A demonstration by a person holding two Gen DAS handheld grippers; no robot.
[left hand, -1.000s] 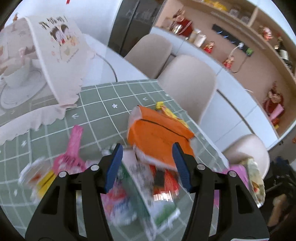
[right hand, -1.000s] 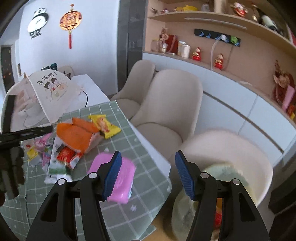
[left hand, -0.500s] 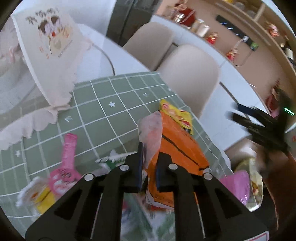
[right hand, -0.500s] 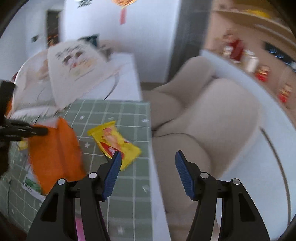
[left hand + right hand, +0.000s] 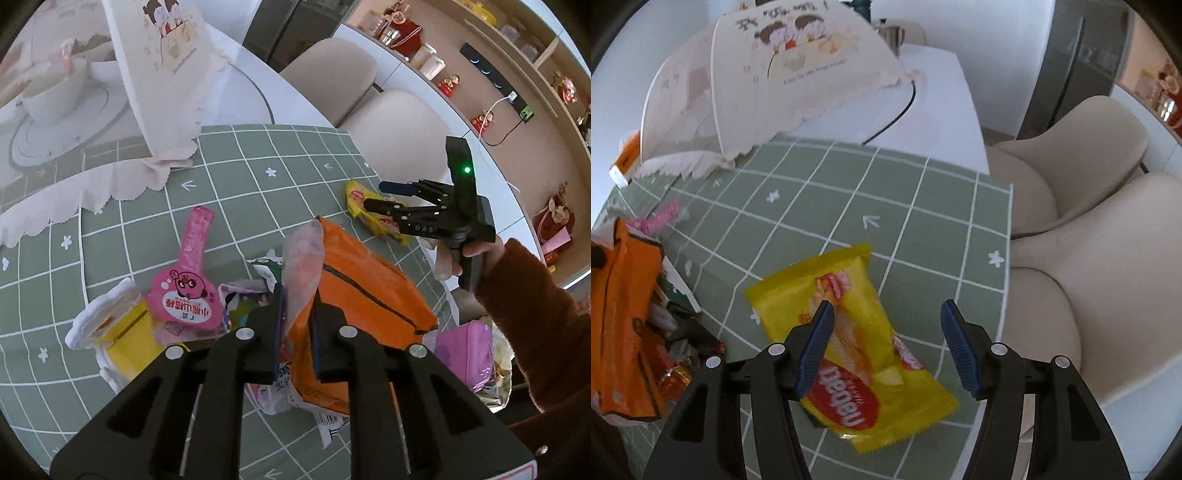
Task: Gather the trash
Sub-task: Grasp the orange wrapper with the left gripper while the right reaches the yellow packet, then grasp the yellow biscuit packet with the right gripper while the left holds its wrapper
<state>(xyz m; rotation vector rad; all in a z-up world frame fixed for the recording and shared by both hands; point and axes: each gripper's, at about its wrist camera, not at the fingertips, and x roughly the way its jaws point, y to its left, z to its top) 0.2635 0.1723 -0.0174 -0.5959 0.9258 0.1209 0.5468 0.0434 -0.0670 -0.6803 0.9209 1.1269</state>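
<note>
My left gripper (image 5: 297, 295) pinches the pale torn flap of an orange snack bag (image 5: 362, 295), lifted at that end; its jaws are opening slightly with the flap still between the pads. More wrappers lie under and beside it on the green grid mat (image 5: 240, 184). A yellow biscuit wrapper (image 5: 849, 332) lies flat near the mat's right edge. My right gripper (image 5: 886, 306) hovers open just above it, the left finger over the wrapper and the right finger over bare mat. In the left wrist view the right gripper (image 5: 376, 194) shows over the yellow wrapper (image 5: 380, 221), held by a hand in a rust sleeve.
A pink wrapper (image 5: 188, 291) and a yellow-and-white packet (image 5: 118, 332) lie left of the orange bag. A pink pack (image 5: 465, 354) sits at the table edge beside a bag of trash (image 5: 502, 369). A mesh food cover (image 5: 783, 74) stands at the back; beige chairs (image 5: 1089, 258) are on the right.
My left jaws have closed onto the orange bag's flap and lifted it. My right gripper has swung from over the chair to low over the yellow wrapper, still open.
</note>
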